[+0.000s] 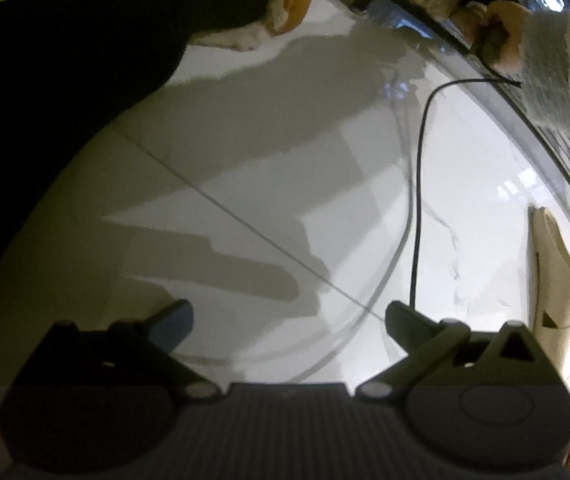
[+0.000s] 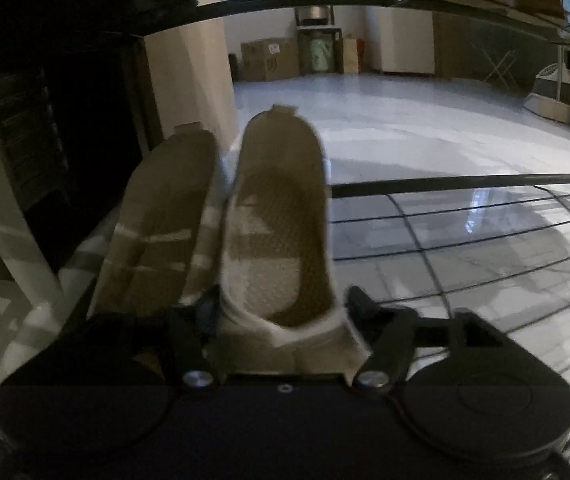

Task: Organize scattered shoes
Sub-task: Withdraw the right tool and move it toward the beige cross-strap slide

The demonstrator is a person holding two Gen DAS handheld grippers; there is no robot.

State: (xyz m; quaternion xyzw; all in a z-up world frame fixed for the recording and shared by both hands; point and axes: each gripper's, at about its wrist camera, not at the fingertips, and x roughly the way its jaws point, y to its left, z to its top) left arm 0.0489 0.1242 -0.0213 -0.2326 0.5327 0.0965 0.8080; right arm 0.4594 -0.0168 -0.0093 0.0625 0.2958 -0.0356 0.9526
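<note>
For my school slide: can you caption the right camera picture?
Right tongs grip a beige shoe beside its twin on a wire rack.

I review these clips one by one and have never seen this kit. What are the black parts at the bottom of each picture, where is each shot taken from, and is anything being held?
No robot here: a person carries a handheld claw in each hand, each with a fisheye camera looking along its fingers. The left view shows the left claw open and empty above a white tiled floor, with a black cable and a cream shoe at the right edge. The right view shows the right claw around the toe of a beige slip-on shoe, beside its mate, on a wire shoe rack.
</note>
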